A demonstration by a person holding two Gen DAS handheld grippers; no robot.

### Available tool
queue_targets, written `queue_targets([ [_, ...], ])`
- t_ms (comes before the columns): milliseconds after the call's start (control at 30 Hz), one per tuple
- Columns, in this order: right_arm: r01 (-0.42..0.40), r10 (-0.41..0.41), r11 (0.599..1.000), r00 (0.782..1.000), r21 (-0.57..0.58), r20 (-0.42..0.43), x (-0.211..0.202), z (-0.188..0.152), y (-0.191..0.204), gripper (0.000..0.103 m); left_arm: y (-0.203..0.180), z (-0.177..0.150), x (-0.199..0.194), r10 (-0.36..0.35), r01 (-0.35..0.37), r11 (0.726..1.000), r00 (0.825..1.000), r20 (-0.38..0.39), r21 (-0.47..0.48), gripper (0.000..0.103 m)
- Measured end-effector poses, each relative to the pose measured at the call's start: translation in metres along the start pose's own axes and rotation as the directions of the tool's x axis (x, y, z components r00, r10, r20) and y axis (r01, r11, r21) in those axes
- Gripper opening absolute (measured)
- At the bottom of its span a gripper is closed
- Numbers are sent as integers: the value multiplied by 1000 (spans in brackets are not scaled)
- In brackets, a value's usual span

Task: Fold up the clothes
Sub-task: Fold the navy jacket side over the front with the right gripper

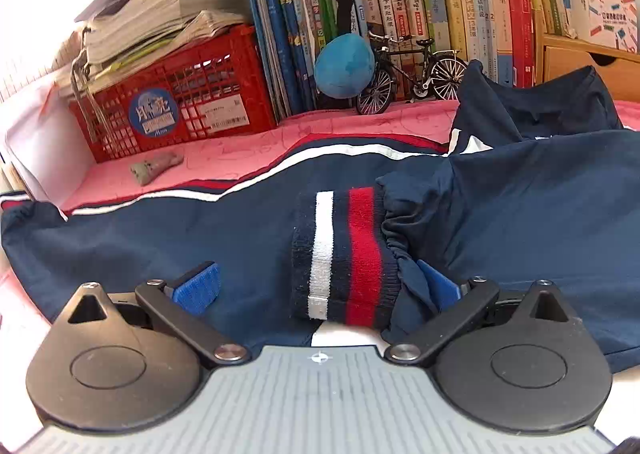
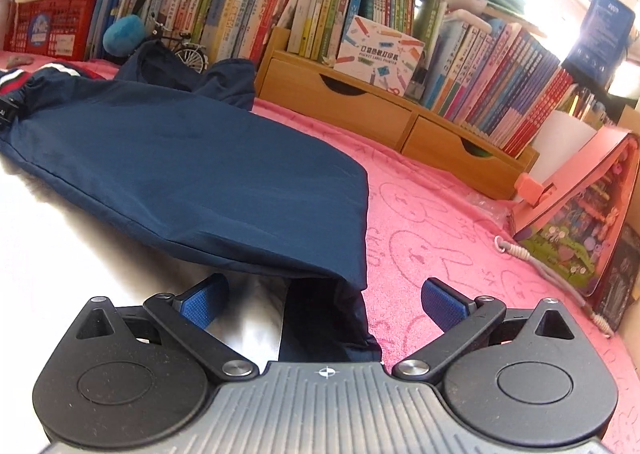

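Observation:
A navy jacket [image 1: 168,238] with white and red stripes lies spread over the pink cloth [image 1: 328,121]. Its ribbed cuff [image 1: 344,254], banded white and red, lies on the jacket body between the blue pads of my left gripper [image 1: 318,286], whose jaws stand wide open around it. In the right wrist view the navy sleeve [image 2: 192,181] stretches away to the upper left. My right gripper [image 2: 324,302] is open too, with the sleeve's shoulder end [image 2: 328,314] hanging between its fingers, untouched by either pad.
A red crate [image 1: 176,109] stacked with papers, a row of books [image 1: 420,5], a blue plush ball [image 1: 344,65] and a model bicycle [image 1: 412,73] line the back. Wooden drawers [image 2: 380,109] and a pink stand [image 2: 576,189] sit to the right. A small grey object [image 1: 156,167] lies by the crate.

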State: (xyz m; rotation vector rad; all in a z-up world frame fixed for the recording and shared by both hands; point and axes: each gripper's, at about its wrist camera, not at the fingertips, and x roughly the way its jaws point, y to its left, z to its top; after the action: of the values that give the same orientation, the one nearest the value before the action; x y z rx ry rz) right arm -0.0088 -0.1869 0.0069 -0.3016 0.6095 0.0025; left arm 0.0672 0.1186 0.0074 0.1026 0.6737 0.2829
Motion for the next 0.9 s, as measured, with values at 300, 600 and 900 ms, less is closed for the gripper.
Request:
queue_targets([
  [300,17,22,905,996,426,-85,20,-14,-91,103,10,-1,5,-97,94,991,995,-31,-90,103],
  [600,-99,110,990,988,-97,106,-27,16,16,103,6,0,5,-77,75,995,997,-24,-67,103],
  [900,181,-131,923,977,-339,167,14,9,36,103,6,0,6,-85,83,994,996,-27,-75,103],
])
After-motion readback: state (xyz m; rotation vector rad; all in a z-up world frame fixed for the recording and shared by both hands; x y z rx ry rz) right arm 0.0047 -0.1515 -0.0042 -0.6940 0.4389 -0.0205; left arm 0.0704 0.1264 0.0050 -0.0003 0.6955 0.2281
